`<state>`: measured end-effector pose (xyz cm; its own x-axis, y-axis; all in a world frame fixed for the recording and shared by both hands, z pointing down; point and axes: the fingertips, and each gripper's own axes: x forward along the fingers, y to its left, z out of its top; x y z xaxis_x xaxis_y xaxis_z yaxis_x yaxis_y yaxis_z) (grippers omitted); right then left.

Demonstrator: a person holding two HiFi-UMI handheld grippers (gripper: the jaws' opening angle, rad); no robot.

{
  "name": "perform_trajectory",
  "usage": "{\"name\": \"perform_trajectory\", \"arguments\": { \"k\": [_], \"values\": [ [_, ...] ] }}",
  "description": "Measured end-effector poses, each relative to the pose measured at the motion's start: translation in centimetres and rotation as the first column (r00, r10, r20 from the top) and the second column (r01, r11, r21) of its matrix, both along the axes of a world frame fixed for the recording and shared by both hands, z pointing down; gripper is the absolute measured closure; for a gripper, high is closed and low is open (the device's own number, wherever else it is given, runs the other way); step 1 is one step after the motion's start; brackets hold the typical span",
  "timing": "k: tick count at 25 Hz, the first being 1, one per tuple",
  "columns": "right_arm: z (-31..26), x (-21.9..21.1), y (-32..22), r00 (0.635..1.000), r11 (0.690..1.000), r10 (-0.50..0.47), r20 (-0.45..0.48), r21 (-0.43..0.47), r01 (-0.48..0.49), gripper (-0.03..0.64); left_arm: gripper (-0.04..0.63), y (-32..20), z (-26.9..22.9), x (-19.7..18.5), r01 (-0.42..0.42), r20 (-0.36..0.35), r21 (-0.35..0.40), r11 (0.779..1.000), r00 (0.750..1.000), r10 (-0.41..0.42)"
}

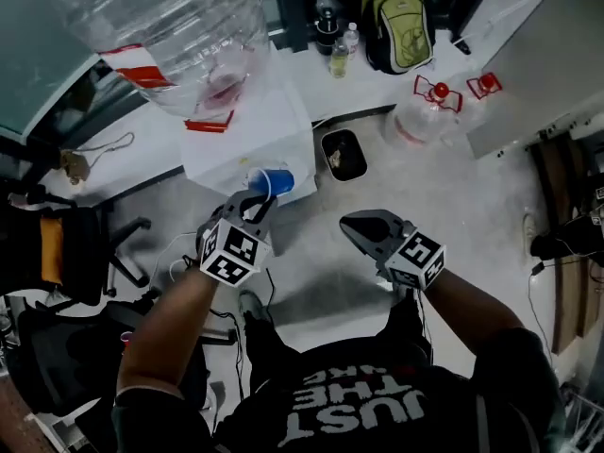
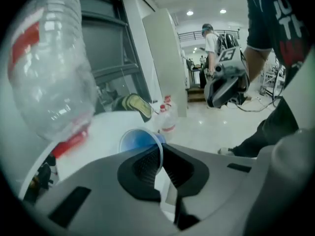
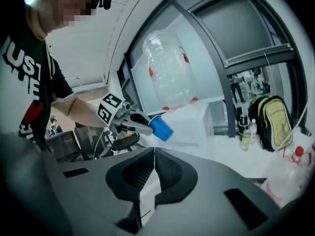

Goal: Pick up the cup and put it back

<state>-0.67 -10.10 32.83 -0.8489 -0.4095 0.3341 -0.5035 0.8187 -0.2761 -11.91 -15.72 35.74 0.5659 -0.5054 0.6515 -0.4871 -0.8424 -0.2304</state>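
One blue cup [image 1: 273, 182] sits tipped in the left gripper [image 1: 257, 204], whose jaws pinch its rim wall, in mid-air just before what seems a white water dispenser [image 1: 255, 130]. The jaws of the right gripper [image 1: 357, 226] meet on nothing.

An office-like workroom is being shown. At the far left a white water dispenser [image 1: 250, 140] is being topped by a large upturned bottle [image 1: 160, 26]. A black office chair [image 1: 85, 243] is being kept at the left, and a backpack [image 1: 398, 25] is being stored on the far white desk [image 1: 377, 78], below glazed partitions [image 3: 236, 28].
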Motion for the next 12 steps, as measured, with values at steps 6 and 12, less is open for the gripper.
{"name": "perform_trajectory", "arguments": {
  "k": [6,12],
  "values": [
    [-16.4,-4.4,0.2,0.998,0.993,-0.041,0.056,0.115,0.035,0.583,0.577,4.4,-19.5,-2.6,-0.020,-0.085,0.123,0.992,0.996,0.031],
    [-25.8,-5.9,1.6,0.993,0.975,-0.074,0.094,0.216,0.052,0.583,0.577,10.1,-25.8,-4.9,-0.031,-0.006,0.257,0.966,0.999,0.034]
  ]
}}
